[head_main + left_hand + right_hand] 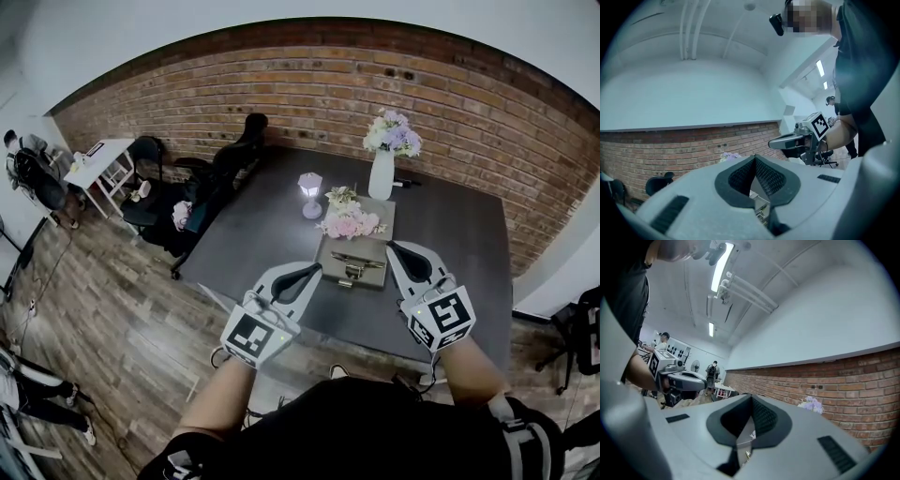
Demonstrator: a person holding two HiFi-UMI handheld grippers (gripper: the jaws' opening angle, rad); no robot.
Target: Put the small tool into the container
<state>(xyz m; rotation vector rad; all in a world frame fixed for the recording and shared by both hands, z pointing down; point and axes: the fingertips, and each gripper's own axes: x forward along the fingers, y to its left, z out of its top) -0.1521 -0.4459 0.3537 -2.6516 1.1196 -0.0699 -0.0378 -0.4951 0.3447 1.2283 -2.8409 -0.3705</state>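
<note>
A flat olive-grey case with a metal latch lies closed on the dark table. A small dark object lies by the white vase; I cannot tell what it is. My left gripper hovers at the case's near left corner, and my right gripper at its near right corner. Both are shut and hold nothing. In the left gripper view the left gripper's pads meet at the tip. The right gripper's pads stand the same in the right gripper view.
A bunch of pink and white flowers rests on the case's far end. A small white lamp stands left of it. Black chairs stand at the table's left side, and a white side table stands beyond them. A brick wall runs behind.
</note>
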